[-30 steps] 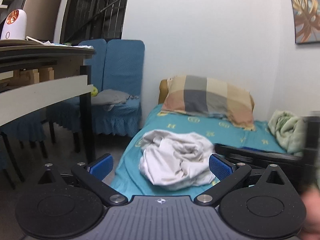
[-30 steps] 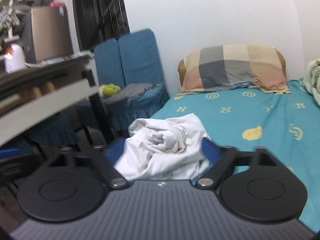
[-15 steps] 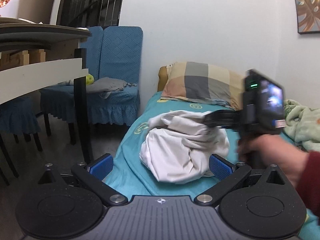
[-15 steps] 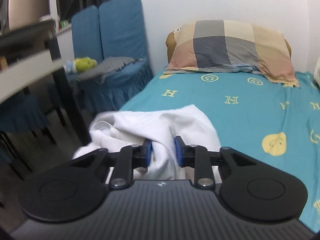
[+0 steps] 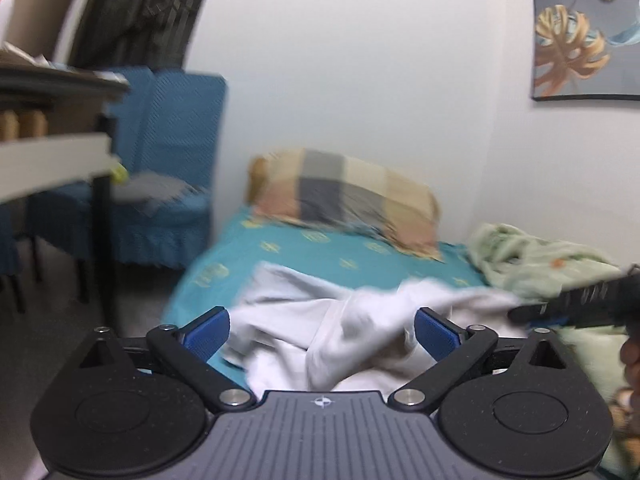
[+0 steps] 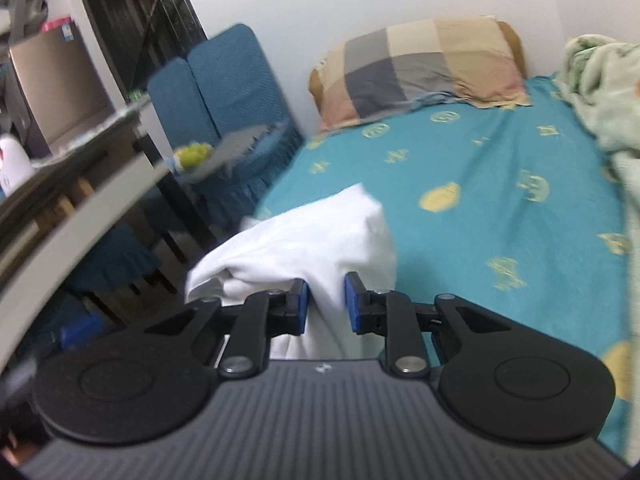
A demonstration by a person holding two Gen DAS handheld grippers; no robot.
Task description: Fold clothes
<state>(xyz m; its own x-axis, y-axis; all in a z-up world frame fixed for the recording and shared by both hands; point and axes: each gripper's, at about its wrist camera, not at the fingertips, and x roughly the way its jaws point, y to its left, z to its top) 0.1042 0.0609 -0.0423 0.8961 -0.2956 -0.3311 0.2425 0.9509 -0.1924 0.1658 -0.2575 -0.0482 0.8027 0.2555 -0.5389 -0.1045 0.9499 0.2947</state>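
On the teal bedsheet (image 6: 500, 168), near the bed's left edge, a crumpled white garment (image 5: 320, 320) is lying in a loose heap, part of it being lifted off the sheet. The right gripper (image 6: 326, 300) is clamping a fold of that white garment (image 6: 312, 248) between its blue pads (image 6: 301, 304), the jaws standing close together with cloth bunched between them and draping down on both sides. The left gripper (image 5: 322, 330) is hovering over the near side of the heap with its jaws spread wide apart and nothing pinched between its blue pads (image 5: 206, 330); the cloth is showing in the gap between them. In the left wrist view, the dark body of the other gripper is reaching in from the right edge, touching the garment's far right side. A checked pillow (image 6: 420, 64) is resting at the head of the bed against the wall, and a pale green blanket (image 6: 600, 92) is lying bunched along the right side. Blue-covered chairs (image 6: 224, 92) are standing beside the bed, with a table (image 5: 52, 152) further left.
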